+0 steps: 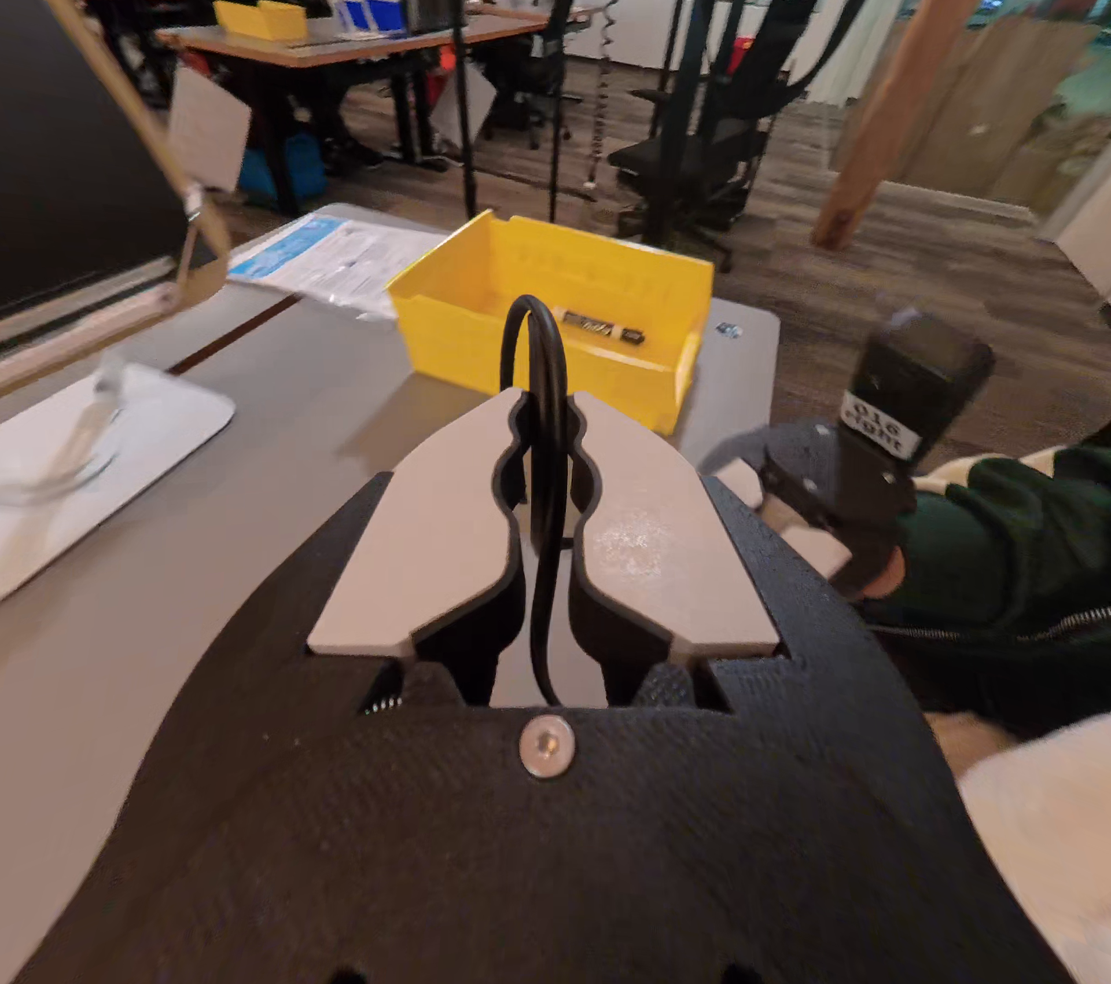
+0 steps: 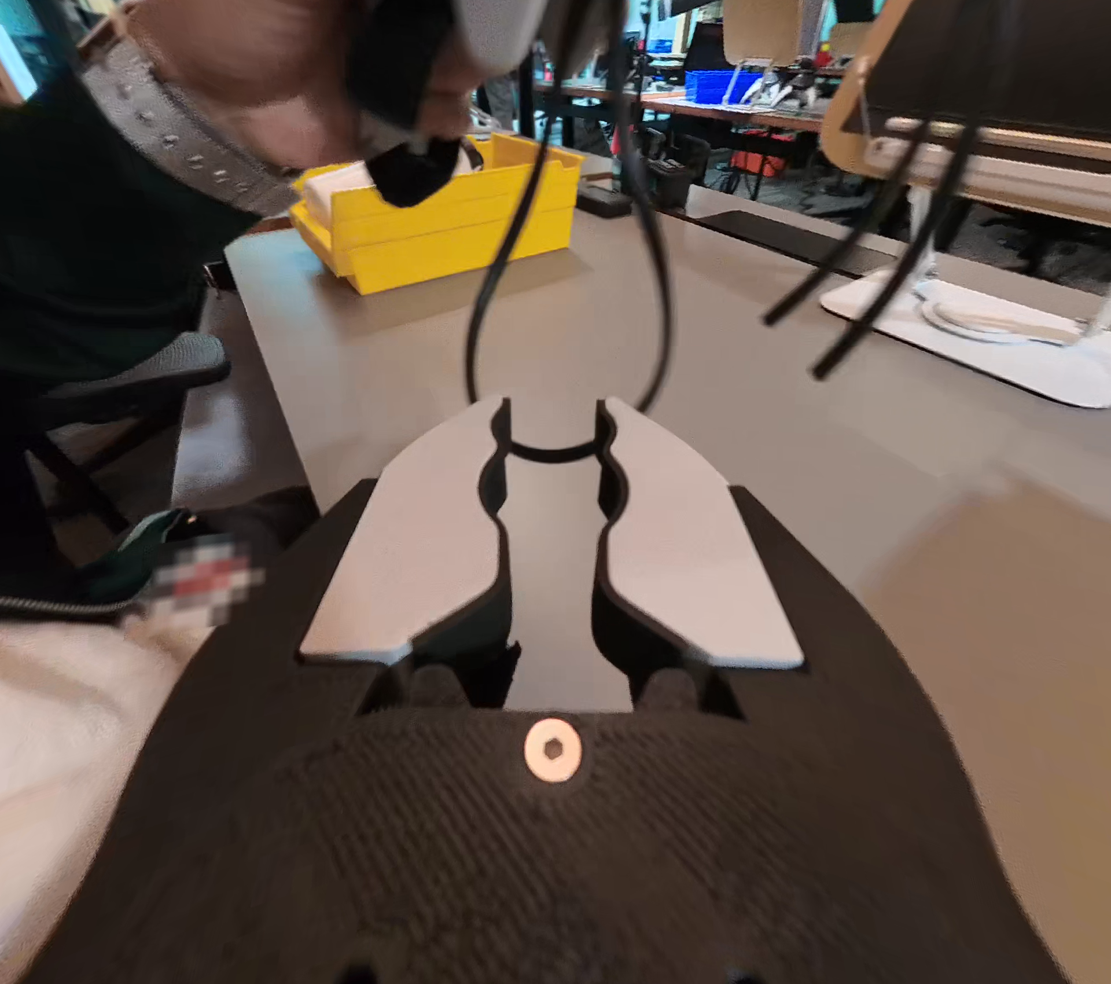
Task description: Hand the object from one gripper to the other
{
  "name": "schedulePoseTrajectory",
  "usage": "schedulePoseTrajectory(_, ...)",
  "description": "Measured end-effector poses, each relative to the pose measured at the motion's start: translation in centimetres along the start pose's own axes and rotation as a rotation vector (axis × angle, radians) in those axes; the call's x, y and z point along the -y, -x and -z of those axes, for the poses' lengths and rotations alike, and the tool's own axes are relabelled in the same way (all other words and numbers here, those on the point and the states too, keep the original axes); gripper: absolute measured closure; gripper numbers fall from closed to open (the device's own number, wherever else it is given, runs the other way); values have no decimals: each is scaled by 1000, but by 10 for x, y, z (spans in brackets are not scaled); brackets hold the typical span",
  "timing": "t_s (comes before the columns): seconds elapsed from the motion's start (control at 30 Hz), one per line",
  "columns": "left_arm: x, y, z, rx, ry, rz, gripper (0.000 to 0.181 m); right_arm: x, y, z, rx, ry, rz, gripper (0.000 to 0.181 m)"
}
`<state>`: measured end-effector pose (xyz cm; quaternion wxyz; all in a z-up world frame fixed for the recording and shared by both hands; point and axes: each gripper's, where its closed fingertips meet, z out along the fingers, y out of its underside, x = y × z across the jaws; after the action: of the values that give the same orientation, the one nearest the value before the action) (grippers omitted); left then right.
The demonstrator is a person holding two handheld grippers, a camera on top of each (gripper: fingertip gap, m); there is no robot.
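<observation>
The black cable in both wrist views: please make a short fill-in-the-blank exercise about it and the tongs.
1. The left tongs are ____ on the black cable.
2. The right tongs are ____, with the cable's hanging loop passing between their fingers.
3. Behind the cable stands a bin of ____ colour.
4. Inside that bin lies a ____.

Missing words: shut; open; yellow; marker

1. My left gripper (image 2: 415, 173) is a blur up close in the right wrist view, its fingertips hidden.
2. The cable (image 2: 652, 257) runs off the top edge there.
3. The bin's (image 1: 457, 330) small dark item (image 1: 601, 328) is too small to identify.
</observation>
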<state>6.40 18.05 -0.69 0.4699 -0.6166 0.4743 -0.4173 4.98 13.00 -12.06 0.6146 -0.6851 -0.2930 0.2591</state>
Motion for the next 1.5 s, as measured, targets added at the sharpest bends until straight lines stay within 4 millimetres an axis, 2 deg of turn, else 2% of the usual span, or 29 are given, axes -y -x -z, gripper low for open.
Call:
schedulePoseTrajectory(0.07,21,-18,-40,-55,-18,-37,171,4,-1,27,-40,-38,-18,156)
schedulePoseTrajectory(0.17,66,-42,-102,-120,-101,-47,171,25,-2,61,-64,-174,-107,156)
schedulePoseTrajectory(0.23,91,-52,-146,-128,-160,-63,171,34,-5,72,-73,-226,-121,155)
schedulePoseTrajectory(0.3,102,-54,-190,-119,-169,-95,171,31,-8,75,-83,-209,-116,154)
schedulePoseTrajectory(0.33,99,-54,-212,-121,-140,-113,171,30,-10,75,-87,-197,-118,155)
schedulePoseTrajectory(0.4,79,-47,-247,-106,-45,-89,169,30,-12,79,-96,-200,-123,155)
schedulePoseTrajectory(0.43,67,-42,-260,-101,-2,-61,154,31,-14,81,-101,-209,-125,155)
schedulePoseTrajectory(0.47,55,-37,-268,-97,34,-31,133,33,-15,84,-106,-218,-127,155)
schedulePoseTrajectory(0.53,32,-29,-272,-93,83,10,122,36,-20,90,-126,-229,-127,154)
schedulePoseTrajectory(0.6,19,-19,-260,-70,70,27,104,35,-24,94,-143,-236,-139,155)
schedulePoseTrajectory(0.67,6,-16,-234,-86,61,26,102,33,-24,94,-147,-236,-158,154)
schedulePoseTrajectory(0.77,-19,-9,-171,-84,28,-14,110,24,-21,87,-137,-193,-160,154)
schedulePoseTrajectory(0.83,-42,7,-122,-18,32,-55,116,17,-16,79,-132,-152,-129,154)
schedulePoseTrajectory(0.87,-55,19,-97,28,42,-66,119,12,-15,74,-134,-129,-107,154)
schedulePoseTrajectory(0.93,-81,39,-50,84,82,-44,138,4,-18,61,-148,-93,-67,155)
schedulePoseTrajectory(1.03,-108,42,2,34,51,91,167,-2,-29,26,-142,-45,-42,155)
schedulePoseTrajectory(1.13,-133,41,24,26,43,135,167,-2,-46,-21,-104,-41,-57,156)
schedulePoseTrajectory(1.2,-148,48,29,75,53,96,168,-4,-60,-51,-77,-46,-90,154)
schedulePoseTrajectory(1.27,-152,56,29,109,70,52,166,-7,-71,-73,-69,-26,-115,154)
schedulePoseTrajectory(1.33,-155,64,27,132,98,19,165,-6,-73,-82,-52,-34,-137,153)
schedulePoseTrajectory(1.4,-152,71,27,149,101,8,165,0,-71,-84,-30,-56,-154,153)
schedulePoseTrajectory(1.5,-136,84,34,205,69,5,164,15,-66,-86,18,-86,-148,150)
